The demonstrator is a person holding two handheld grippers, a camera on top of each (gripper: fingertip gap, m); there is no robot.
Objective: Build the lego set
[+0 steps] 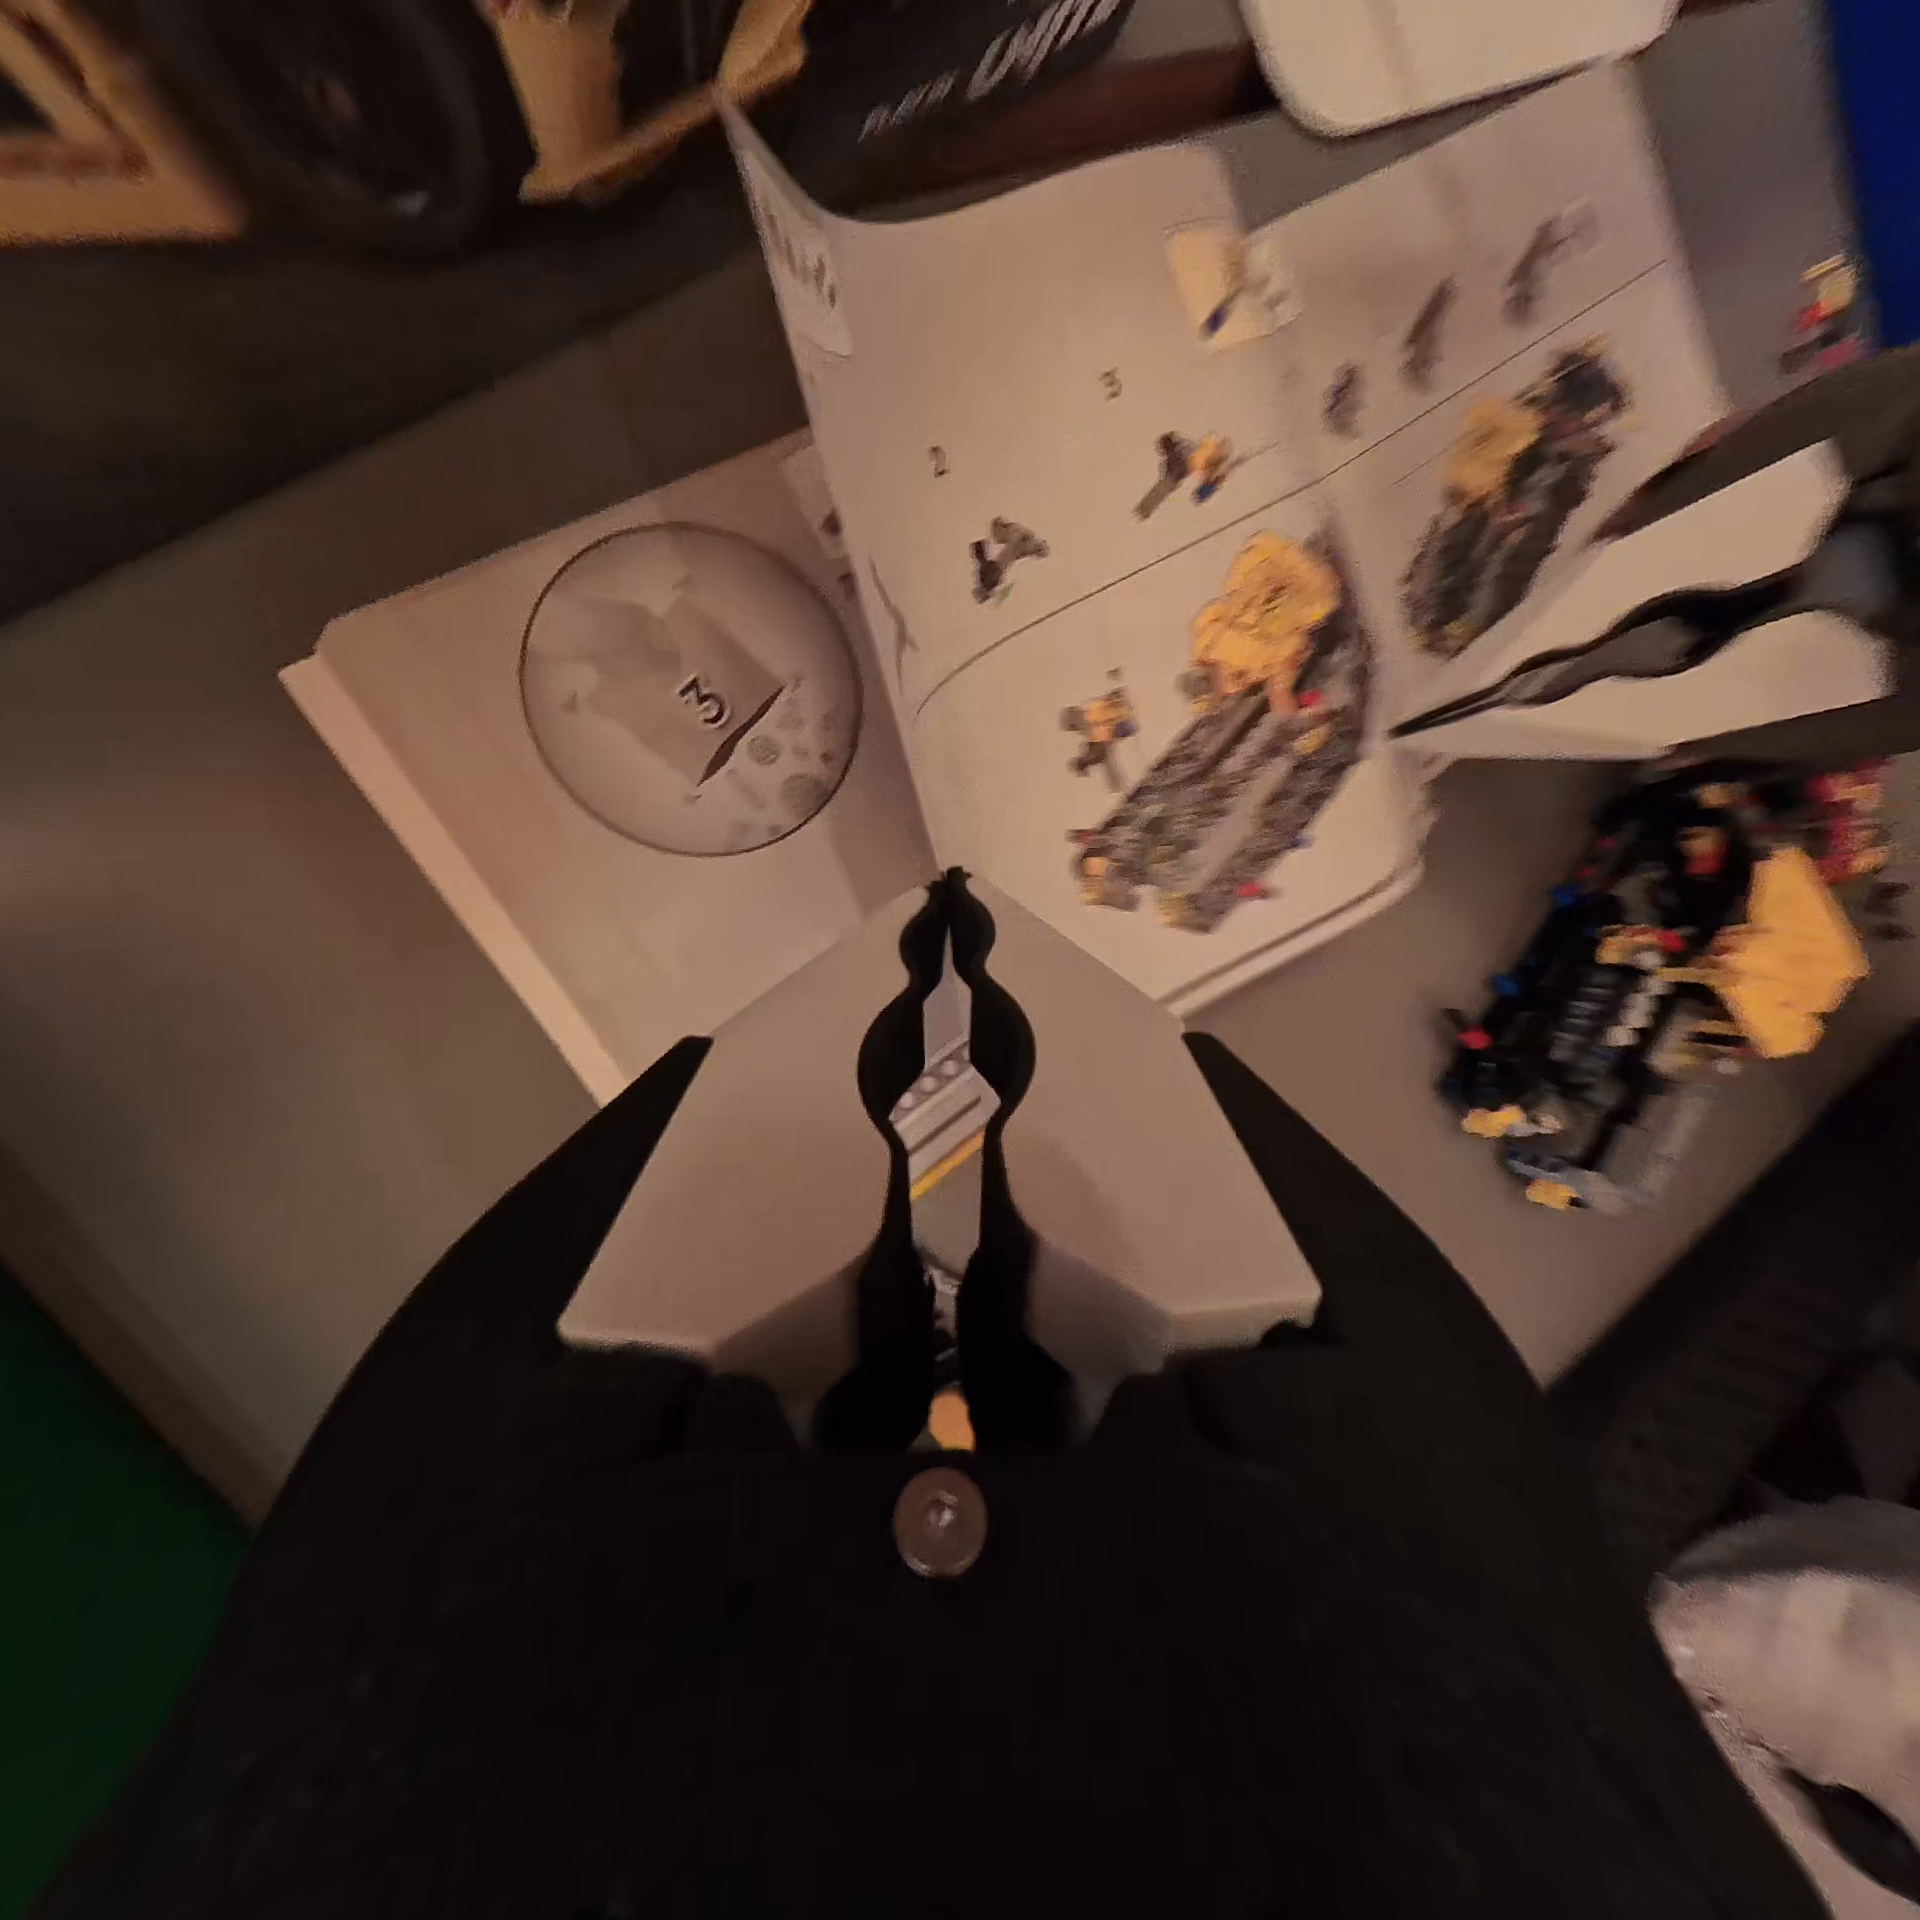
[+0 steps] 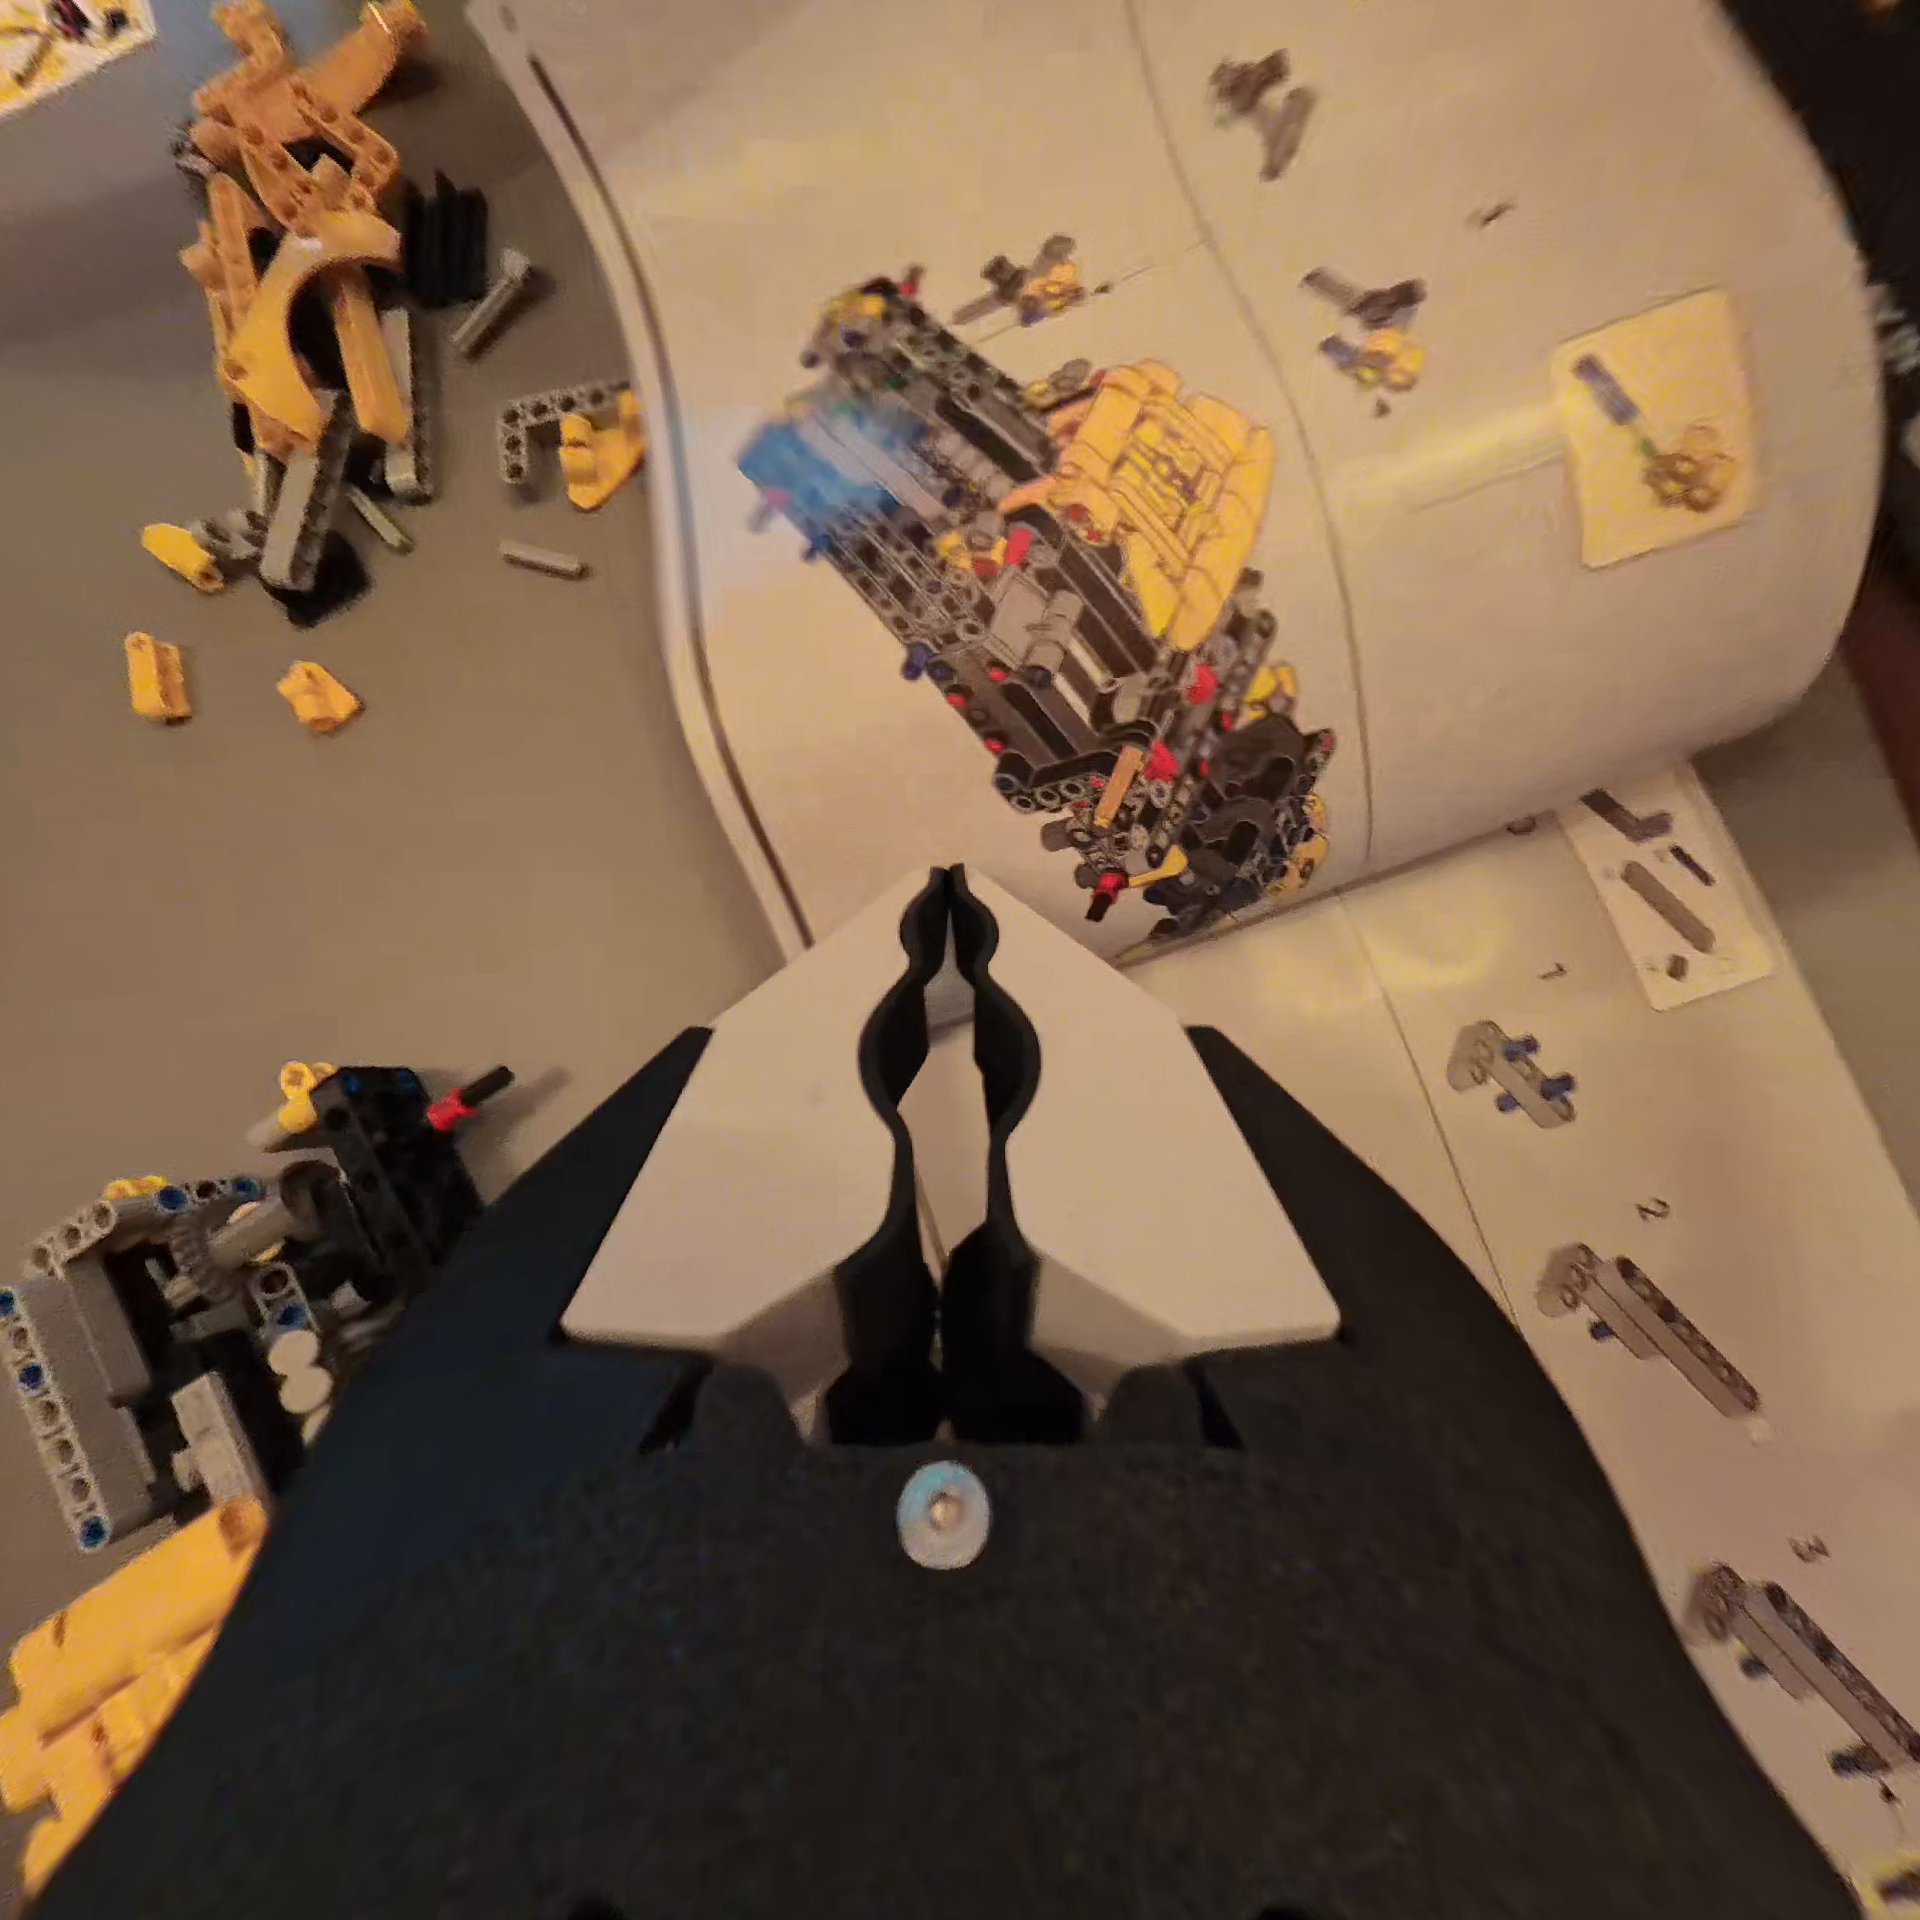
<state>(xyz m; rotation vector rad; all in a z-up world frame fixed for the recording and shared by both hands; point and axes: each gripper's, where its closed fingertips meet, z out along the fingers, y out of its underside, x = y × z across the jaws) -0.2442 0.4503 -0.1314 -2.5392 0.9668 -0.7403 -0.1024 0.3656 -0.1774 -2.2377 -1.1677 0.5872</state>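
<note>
A: Where the left gripper (image 1: 954, 883) is seen from its own cam, its tips are pressed together w/ nothing shown between them; the lower edge of the open manual (image 1: 1091, 582) is met just beyond the tips, but contact can't be confirmed.

B: And the right gripper (image 2: 951, 878)?

A: Same: tips closed on each other, nothing gripped as far as can be seen. It's held over the manual (image 2: 1039, 260), just before a curled page (image 2: 1507, 644) lifted off the flat page (image 2: 1351, 1039) below it. In the left cam it is seen at the far right, at the curled page's edge.

B: Where's the lego?

A: A part-built black/grey model (image 2: 197, 1299) w/ yellow bits is placed on the grey table (image 2: 416, 831), left of the right gripper. A yellow assembly (image 2: 301, 301) is lying further off, top left, w/ loose yellow pcs (image 2: 156, 677) scattered between. In the left cam the model (image 1: 1662, 987) is seen blurred, right of the manual.

B: Anything else?

A: A white booklet (image 1: 520, 748) w/ a round picture is lying under the manual's left side
</note>
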